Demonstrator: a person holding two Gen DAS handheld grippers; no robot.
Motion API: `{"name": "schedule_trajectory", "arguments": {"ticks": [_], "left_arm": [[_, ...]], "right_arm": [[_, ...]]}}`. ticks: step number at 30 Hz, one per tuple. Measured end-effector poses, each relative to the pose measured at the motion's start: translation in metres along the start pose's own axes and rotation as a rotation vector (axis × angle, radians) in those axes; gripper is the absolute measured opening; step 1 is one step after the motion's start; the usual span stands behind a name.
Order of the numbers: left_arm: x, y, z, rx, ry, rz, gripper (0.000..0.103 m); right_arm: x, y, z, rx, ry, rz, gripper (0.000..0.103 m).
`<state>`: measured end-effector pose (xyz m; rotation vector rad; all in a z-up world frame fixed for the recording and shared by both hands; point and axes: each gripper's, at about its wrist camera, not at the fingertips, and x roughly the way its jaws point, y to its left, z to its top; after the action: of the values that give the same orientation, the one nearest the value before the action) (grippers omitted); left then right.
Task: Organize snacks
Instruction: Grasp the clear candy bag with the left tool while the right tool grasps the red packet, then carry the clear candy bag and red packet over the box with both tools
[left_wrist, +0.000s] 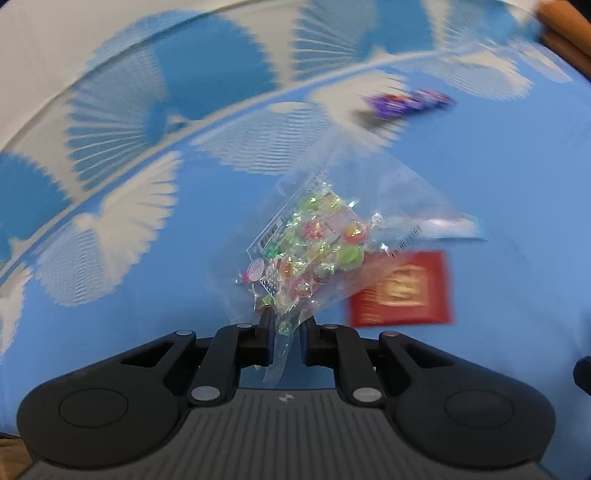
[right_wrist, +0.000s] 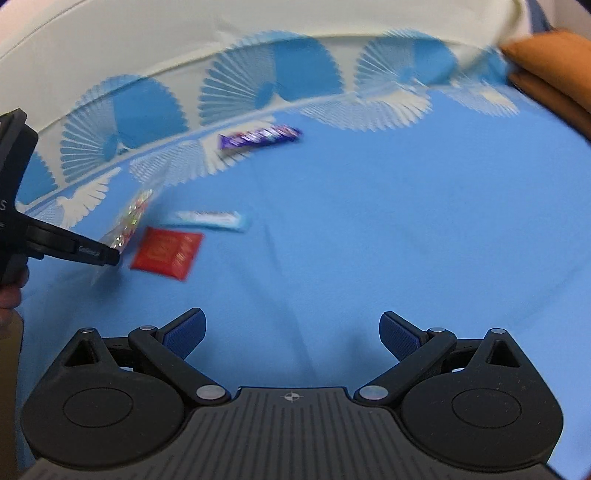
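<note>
My left gripper (left_wrist: 287, 325) is shut on a clear bag of colourful wrapped candies (left_wrist: 310, 243) and holds it above the blue cloth; the bag also shows in the right wrist view (right_wrist: 129, 221), with the left gripper (right_wrist: 110, 254) at its lower end. A red square packet (left_wrist: 400, 290) lies on the cloth just right of the bag, also seen in the right wrist view (right_wrist: 168, 252). A pale blue and white bar (right_wrist: 208, 219) lies behind it. A purple bar (right_wrist: 258, 136) lies farther back, blurred in the left wrist view (left_wrist: 406, 103). My right gripper (right_wrist: 291, 332) is open and empty over bare cloth.
The blue tablecloth (right_wrist: 406, 240) has a white and blue fan-pattern border (right_wrist: 258, 85) along its far edge. An orange-brown cushion (right_wrist: 554, 62) sits at the far right corner. Both views are motion-blurred.
</note>
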<state>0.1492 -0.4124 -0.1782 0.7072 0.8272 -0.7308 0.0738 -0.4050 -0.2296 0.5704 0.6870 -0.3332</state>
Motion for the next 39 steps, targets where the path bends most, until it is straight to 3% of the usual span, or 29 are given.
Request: {"name": "schedule_trajectory", "arguments": {"ticks": [5, 10, 12, 16, 17, 18, 19, 24, 29, 35, 39], "left_arm": [[0.016, 0.044, 0.001, -0.057, 0.054, 0.073, 0.014], [0.015, 0.06, -0.009, -0.042, 0.065, 0.086, 0.014], [0.015, 0.062, -0.009, -0.042, 0.065, 0.078, 0.014], [0.004, 0.056, -0.016, -0.041, 0.047, 0.047, 0.014], [0.0, 0.054, -0.018, -0.045, 0.042, 0.037, 0.013], [-0.005, 0.053, -0.02, -0.051, 0.036, 0.024, 0.013], [-0.012, 0.053, -0.022, -0.061, 0.028, 0.007, 0.012], [-0.062, 0.052, -0.04, -0.133, -0.004, -0.073, 0.009], [-0.134, 0.044, -0.066, -0.194, -0.054, -0.16, 0.004], [-0.193, 0.036, -0.089, -0.223, -0.097, -0.189, 0.004], [-0.232, 0.05, -0.104, -0.253, -0.132, -0.207, 0.004]], "right_arm": [[0.045, 0.039, 0.016, -0.216, -0.002, 0.155, 0.1], [0.093, 0.075, 0.029, -0.393, 0.028, 0.232, 0.1], [0.111, 0.085, 0.034, -0.411, 0.057, 0.234, 0.101], [0.121, 0.094, 0.036, -0.464, -0.02, 0.22, 0.1], [0.118, 0.094, 0.035, -0.459, -0.04, 0.216, 0.081], [0.112, 0.096, 0.034, -0.464, -0.053, 0.206, 0.052], [0.107, 0.097, 0.034, -0.463, -0.037, 0.189, 0.047], [0.069, 0.083, 0.014, -0.322, 0.017, 0.105, 0.044], [-0.015, 0.062, -0.009, -0.14, -0.028, 0.082, 0.044], [-0.09, 0.066, -0.034, -0.102, -0.032, 0.034, 0.044], [-0.129, 0.08, -0.033, -0.11, -0.065, 0.028, 0.045]]}}
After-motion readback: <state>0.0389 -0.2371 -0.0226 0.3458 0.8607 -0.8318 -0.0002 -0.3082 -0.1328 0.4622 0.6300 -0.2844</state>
